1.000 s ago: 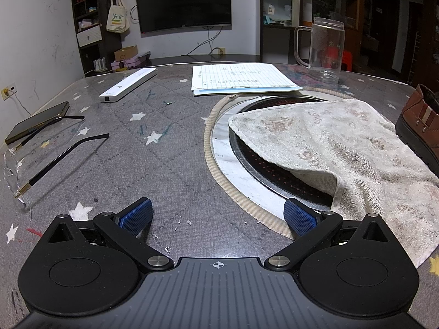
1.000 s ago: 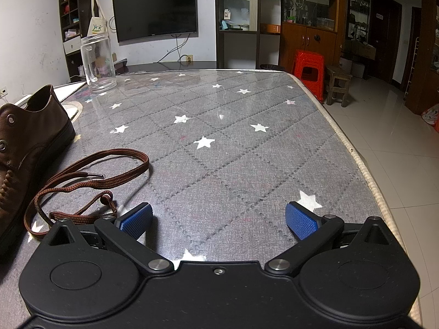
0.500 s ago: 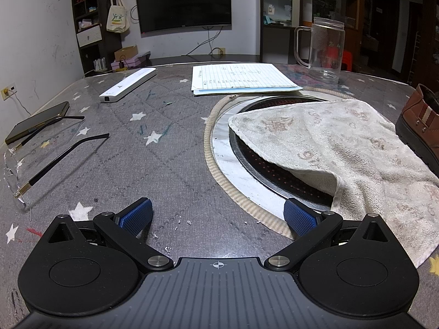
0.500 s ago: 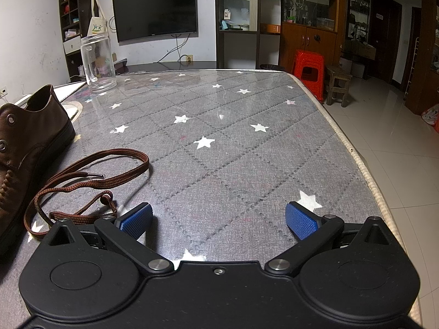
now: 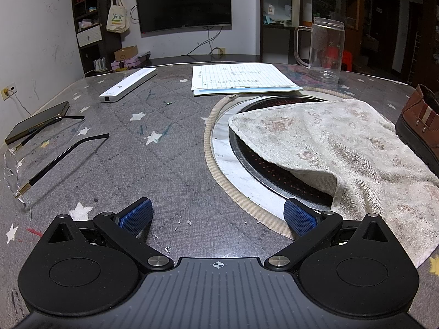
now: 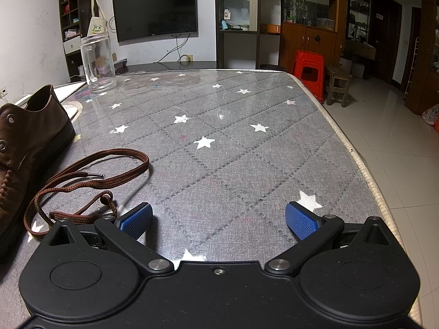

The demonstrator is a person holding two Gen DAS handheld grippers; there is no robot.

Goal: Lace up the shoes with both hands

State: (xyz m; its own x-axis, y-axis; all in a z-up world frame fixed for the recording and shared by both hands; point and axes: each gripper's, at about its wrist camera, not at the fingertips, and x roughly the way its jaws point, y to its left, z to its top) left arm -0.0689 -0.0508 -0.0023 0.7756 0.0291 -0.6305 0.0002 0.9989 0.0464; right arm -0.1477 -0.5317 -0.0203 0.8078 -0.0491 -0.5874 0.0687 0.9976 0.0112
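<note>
Right two-finger gripper with blue pads [image 6: 219, 219] spread wide, holding nothing, low over the grey star-printed tabletop [image 6: 233, 148]. Loose brown woven shoelace [image 6: 90, 175] coiled at lower left, just beside the left blue pad [image 6: 136, 218]. Brown leather shoe [image 6: 24, 148] at the left edge. Left two-finger gripper [image 5: 218, 216] likewise wide and empty; same shoe's heel at far right. Handwriting on lined paper sheet [image 5: 241, 78] too small to read.
</note>
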